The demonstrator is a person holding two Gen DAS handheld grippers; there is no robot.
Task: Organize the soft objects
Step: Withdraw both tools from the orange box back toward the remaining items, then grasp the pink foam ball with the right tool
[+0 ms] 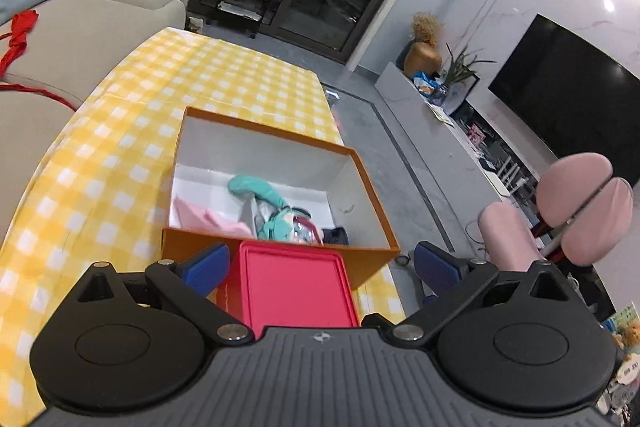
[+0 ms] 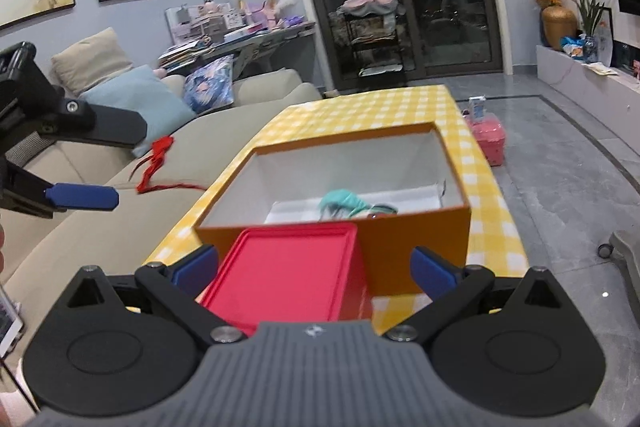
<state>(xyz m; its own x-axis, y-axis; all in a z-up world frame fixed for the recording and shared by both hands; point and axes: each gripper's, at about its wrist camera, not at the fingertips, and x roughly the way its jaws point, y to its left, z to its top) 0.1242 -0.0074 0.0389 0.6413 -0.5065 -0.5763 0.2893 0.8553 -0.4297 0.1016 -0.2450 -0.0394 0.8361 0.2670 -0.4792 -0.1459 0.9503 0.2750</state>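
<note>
An open orange box (image 1: 376,203) with white inside stands on the yellow checked table (image 1: 120,155). In it lie a teal soft toy (image 1: 260,191), a pink cloth (image 1: 208,217) and a dark item (image 1: 336,235). A red box with a lid (image 1: 294,287) stands in front of it. My left gripper (image 1: 322,267) is open above the red box. My right gripper (image 2: 314,269) is open and empty, also above the red box (image 2: 286,273) and facing the orange box (image 2: 416,227). The teal toy (image 2: 346,201) shows inside. The left gripper's fingers (image 2: 82,197) show at the far left.
A beige sofa (image 2: 120,211) with cushions and a red ribbon (image 2: 158,157) runs along the table's left. A pink container (image 2: 490,135) stands on the floor to the right. A pink chair (image 1: 560,211) and a TV (image 1: 568,91) are at the right.
</note>
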